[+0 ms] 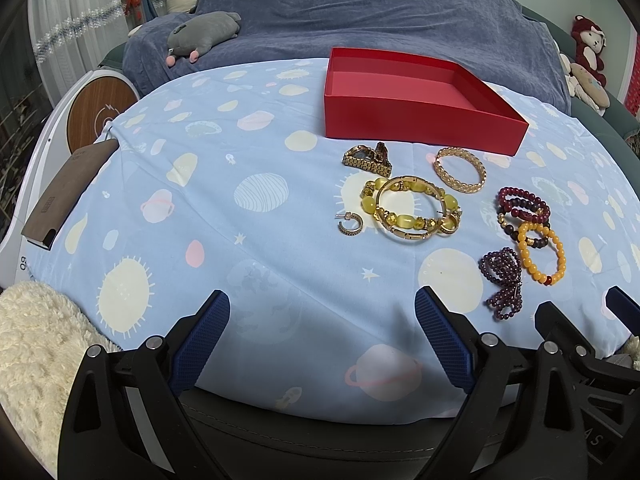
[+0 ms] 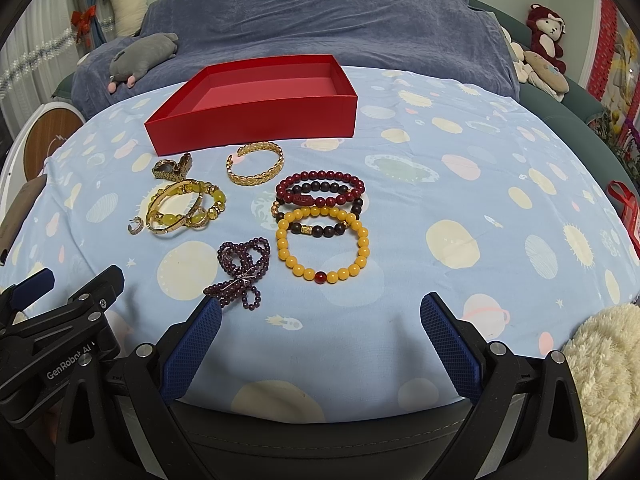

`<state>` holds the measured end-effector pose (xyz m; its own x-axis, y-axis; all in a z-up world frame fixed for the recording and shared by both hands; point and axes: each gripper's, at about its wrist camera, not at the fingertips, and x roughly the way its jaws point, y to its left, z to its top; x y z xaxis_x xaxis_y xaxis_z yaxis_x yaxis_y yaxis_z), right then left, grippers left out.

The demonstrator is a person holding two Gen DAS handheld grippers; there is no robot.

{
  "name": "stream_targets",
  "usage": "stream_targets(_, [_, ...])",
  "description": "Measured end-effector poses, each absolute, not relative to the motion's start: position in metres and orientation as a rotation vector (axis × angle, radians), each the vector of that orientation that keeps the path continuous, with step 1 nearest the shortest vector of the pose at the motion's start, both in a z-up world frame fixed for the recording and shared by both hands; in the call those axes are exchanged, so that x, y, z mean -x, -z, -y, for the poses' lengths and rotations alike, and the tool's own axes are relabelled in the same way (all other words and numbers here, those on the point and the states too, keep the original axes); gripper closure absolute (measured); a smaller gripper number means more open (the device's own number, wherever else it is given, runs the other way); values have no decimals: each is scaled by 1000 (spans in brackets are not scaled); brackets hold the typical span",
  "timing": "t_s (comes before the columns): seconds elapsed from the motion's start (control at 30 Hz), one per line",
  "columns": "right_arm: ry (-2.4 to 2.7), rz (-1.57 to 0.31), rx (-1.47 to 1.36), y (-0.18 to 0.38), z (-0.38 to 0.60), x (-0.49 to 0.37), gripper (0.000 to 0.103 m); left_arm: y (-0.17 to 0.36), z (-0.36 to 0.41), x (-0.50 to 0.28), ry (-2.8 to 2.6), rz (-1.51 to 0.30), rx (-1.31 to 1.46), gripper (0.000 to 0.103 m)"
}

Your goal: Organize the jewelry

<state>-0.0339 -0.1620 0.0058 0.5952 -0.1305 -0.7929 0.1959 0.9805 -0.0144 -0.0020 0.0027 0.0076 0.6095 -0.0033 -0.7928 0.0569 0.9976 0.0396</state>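
Both tools, L (image 1: 322, 312) & R (image 2: 320, 316), gape wide, holding nothing; L reads "GenRobot AI".

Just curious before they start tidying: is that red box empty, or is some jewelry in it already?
Empty. The red box is open-topped, and both views show only its bare pink floor; all the jewelry lies outside it.

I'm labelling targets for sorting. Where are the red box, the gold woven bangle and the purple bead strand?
red box (image 2: 256, 128): right wrist view, front outer wall.
gold woven bangle (image 2: 276, 168): right wrist view, right side of the band.
purple bead strand (image 1: 505, 280): left wrist view, middle of the bundle.
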Motion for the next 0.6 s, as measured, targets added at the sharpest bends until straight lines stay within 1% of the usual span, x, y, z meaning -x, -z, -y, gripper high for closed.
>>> stream_targets(0.6, [145,-909,-29,-8,155,30,7,-9,-13,-5,35,-906,-9,13])
